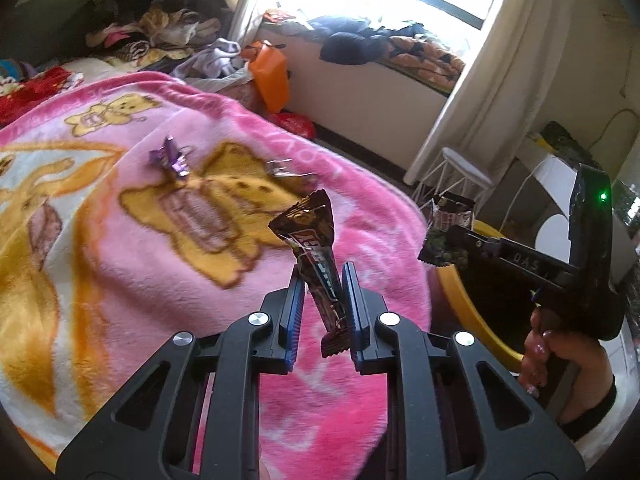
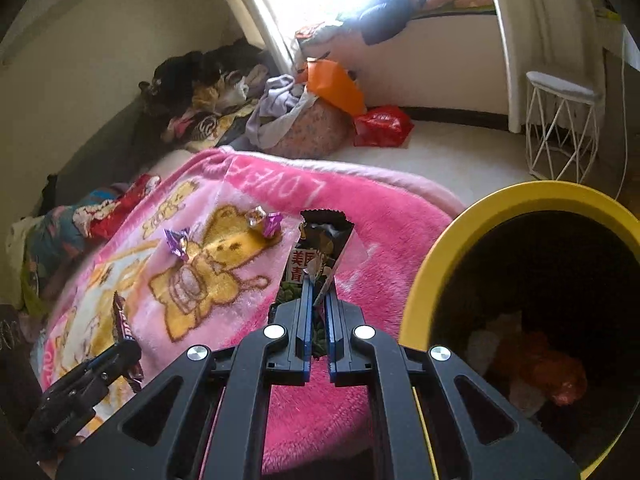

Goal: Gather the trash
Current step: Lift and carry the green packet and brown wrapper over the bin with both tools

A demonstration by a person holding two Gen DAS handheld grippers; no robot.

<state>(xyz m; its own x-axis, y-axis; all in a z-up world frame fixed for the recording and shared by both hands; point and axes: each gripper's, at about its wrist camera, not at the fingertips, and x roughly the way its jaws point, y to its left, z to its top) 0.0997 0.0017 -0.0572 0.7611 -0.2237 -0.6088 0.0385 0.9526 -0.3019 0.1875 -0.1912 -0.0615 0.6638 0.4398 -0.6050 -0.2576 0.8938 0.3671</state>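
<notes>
My left gripper (image 1: pixel 322 280) is shut on a brown chocolate bar wrapper (image 1: pixel 312 232) and holds it upright above the pink blanket (image 1: pixel 120 280). My right gripper (image 2: pixel 318 286) is shut on a dark snack packet (image 2: pixel 322 240), just left of the yellow bin's rim (image 2: pixel 436 252). In the left wrist view the right gripper (image 1: pixel 450 240) and its packet (image 1: pixel 448 216) hang at the bin's rim (image 1: pixel 468 308), with a hand (image 1: pixel 560 352) on the handle. In the right wrist view the left gripper (image 2: pixel 120 354) shows at lower left. A purple wrapper (image 2: pixel 178 242) and a silver-purple wrapper (image 2: pixel 264 220) lie on the blanket.
The bin's dark inside holds an orange-red bag (image 2: pixel 552 372) and pale scraps. Beyond the bed are an orange bag (image 2: pixel 336 84), a red bag (image 2: pixel 382 126), a pile of clothes (image 2: pixel 208 92) and a white wire stool (image 2: pixel 560 120) by the curtain.
</notes>
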